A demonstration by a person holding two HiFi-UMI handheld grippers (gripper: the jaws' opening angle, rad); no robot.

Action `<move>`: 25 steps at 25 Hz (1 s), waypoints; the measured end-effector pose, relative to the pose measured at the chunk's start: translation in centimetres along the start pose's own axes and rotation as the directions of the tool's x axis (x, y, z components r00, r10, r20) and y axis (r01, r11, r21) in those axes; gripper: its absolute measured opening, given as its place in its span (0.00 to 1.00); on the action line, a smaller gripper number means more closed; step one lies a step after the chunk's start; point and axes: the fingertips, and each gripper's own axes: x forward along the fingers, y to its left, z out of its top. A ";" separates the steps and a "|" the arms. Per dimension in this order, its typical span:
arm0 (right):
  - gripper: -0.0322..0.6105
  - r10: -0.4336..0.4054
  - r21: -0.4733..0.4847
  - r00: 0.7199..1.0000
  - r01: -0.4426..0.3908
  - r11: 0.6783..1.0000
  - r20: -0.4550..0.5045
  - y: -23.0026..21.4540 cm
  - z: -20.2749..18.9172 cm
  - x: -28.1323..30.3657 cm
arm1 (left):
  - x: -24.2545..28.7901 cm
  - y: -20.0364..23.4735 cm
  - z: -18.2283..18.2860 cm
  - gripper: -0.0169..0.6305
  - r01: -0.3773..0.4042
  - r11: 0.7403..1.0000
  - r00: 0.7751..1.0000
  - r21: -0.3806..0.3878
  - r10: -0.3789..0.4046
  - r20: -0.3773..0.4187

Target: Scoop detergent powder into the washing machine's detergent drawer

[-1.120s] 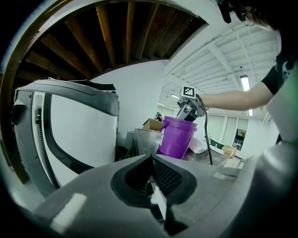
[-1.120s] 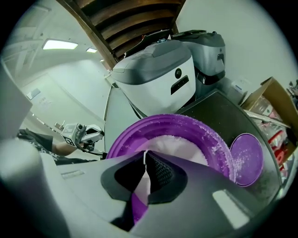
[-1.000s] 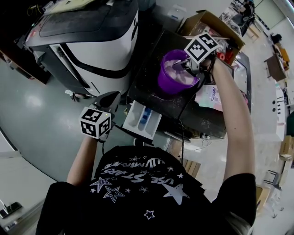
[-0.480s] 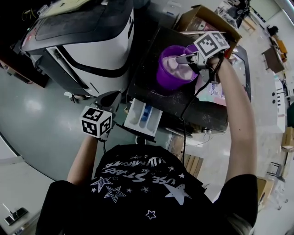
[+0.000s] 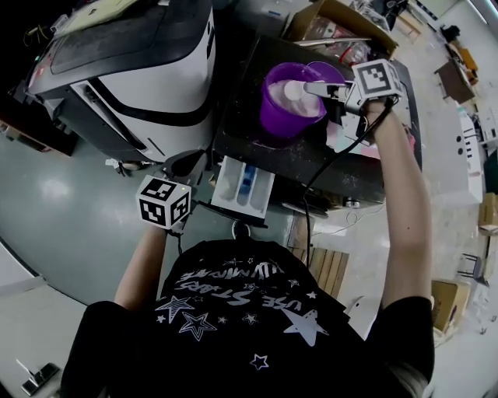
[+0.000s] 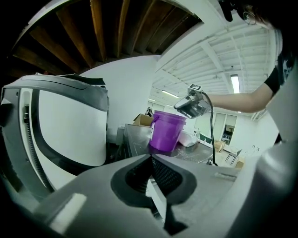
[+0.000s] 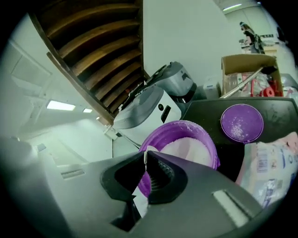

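- The right gripper [image 5: 323, 91] [image 7: 145, 155] hangs over the purple bucket [image 5: 280, 116] [image 7: 205, 139]. Its jaws are pressed together on the thin white handle of a scoop [image 5: 293, 91].
- The scoop's bowl sits above the detergent powder [image 5: 303, 107] [image 7: 186, 148], which fills the bucket as a white heap. The views do not settle whether the bowl touches the powder.
- The bucket stands on a dark table [image 5: 311, 167] [image 7: 209, 109], just beside the washing machine [image 5: 148, 78] [image 6: 70, 125].
- The detergent drawer [image 5: 230, 186] is pulled out at the table's near edge, below the bucket in the head view. One of its compartments is blue.
- The left gripper [image 5: 185, 167] [image 6: 151, 159] is held low, just left of the drawer and well apart from the bucket. Its jaws meet at the tips and hold nothing I can make out; a pale strip shows through the gap behind them.
- A purple lid [image 7: 242, 122] dusted with powder lies flat on the table beside the bucket.
- A printed bag [image 7: 267, 167] lies near the lid, and an open cardboard box [image 5: 334, 23] [image 7: 247, 69] stands behind them.
- A black cable [image 5: 311, 186] runs down from the right gripper across the table.
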 end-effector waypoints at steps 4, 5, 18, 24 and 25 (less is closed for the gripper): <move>0.11 0.037 0.070 0.987 -0.049 0.996 0.155 1.0 0.0 -1.0 | -0.4 -0.3 -0.4 0.03 0.025 1.000 1.000 0.003 -0.025 -0.008; 0.11 0.041 0.091 0.981 -0.059 0.994 0.192 1.2 -0.1 -1.3 | -0.5 -0.4 -0.5 0.03 0.032 0.999 0.999 0.004 -0.032 -0.009; 0.11 0.086 0.187 0.905 -0.178 0.966 0.417 6.9 -4.7 -2.6 | -2.8 -1.9 -2.2 0.03 0.108 0.994 0.994 0.028 -0.107 -0.022; 0.11 0.109 0.218 0.896 -0.220 0.951 0.431 8.9 -9.3 -1.1 | -4.8 -2.1 -3.6 0.03 0.117 0.993 0.993 0.022 -0.116 -0.037; 0.11 0.111 0.224 0.896 -0.225 0.948 0.430 9.1 -10.1 -0.8 | -5.2 -2.1 -3.9 0.03 0.117 0.993 0.992 0.021 -0.116 -0.039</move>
